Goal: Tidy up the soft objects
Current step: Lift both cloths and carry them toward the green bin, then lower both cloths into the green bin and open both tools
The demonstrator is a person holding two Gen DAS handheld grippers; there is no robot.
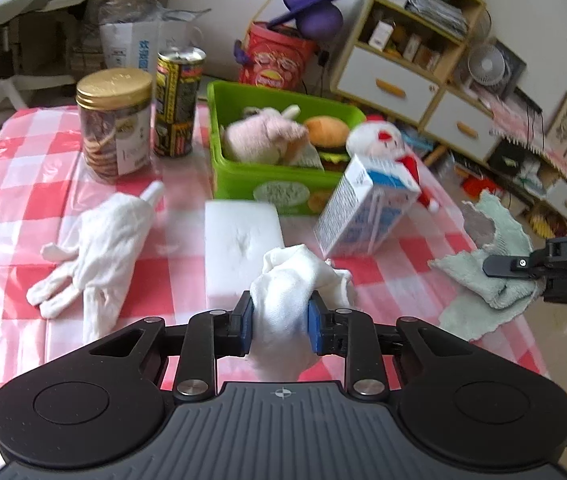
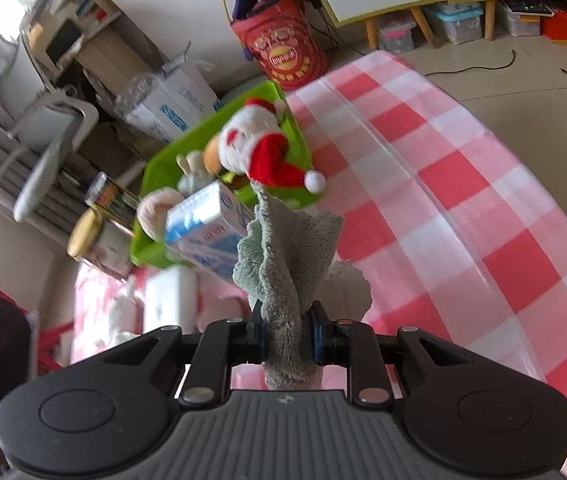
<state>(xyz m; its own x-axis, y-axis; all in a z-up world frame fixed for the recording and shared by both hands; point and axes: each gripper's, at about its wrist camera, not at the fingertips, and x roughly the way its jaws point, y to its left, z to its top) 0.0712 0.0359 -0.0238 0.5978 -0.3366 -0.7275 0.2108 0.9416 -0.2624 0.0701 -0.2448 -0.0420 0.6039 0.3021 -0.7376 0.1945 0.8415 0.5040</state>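
My left gripper (image 1: 280,322) is shut on a white cloth glove (image 1: 291,284) and holds it just above the checked tablecloth. A second white glove (image 1: 99,248) lies flat to the left. A white sponge block (image 1: 241,236) lies ahead. My right gripper (image 2: 286,338) is shut on a pale green towel (image 2: 283,252); it also shows in the left wrist view (image 1: 487,268). The green bin (image 1: 243,176) behind holds a pink plush (image 1: 261,136), a burger plush (image 1: 327,134) and a Santa plush (image 1: 379,138).
A blue and white milk carton (image 1: 367,212) stands tilted in front of the bin. A gold-lidded cookie jar (image 1: 115,128) and a yellow-black can (image 1: 177,104) stand at the back left. The table edge drops off to the right (image 2: 523,184).
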